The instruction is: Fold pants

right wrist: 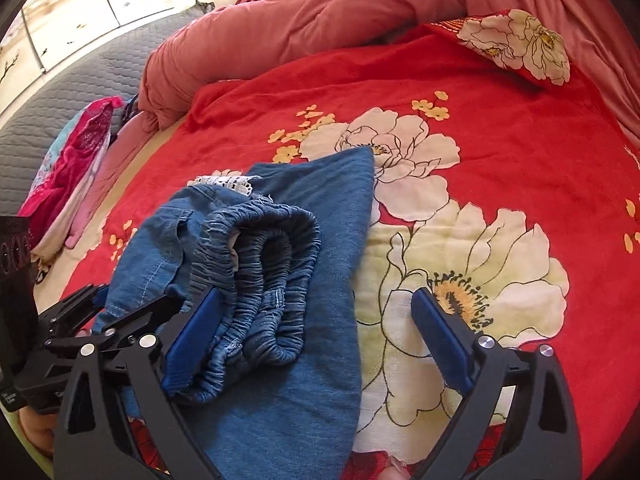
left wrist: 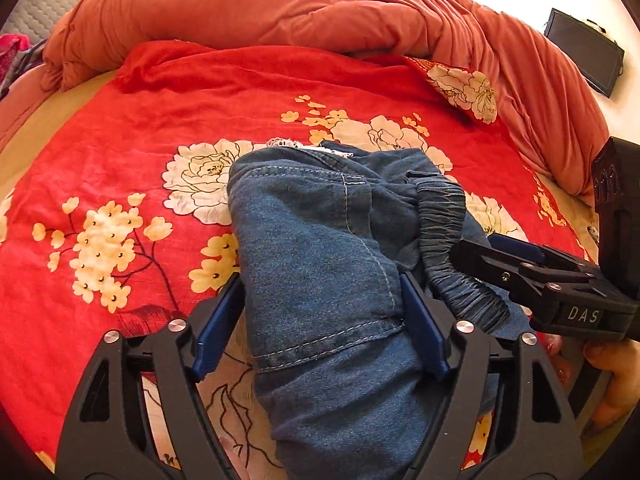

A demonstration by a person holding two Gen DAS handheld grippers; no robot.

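Left wrist: pants (left wrist: 320, 264) between left gripper (left wrist: 320, 320) fingers.

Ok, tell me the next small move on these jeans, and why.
Probably close the right gripper on the elastic waistband. Its jaws stand wide open around that bunched band, while the left gripper already straddles a thick fold of the jeans.
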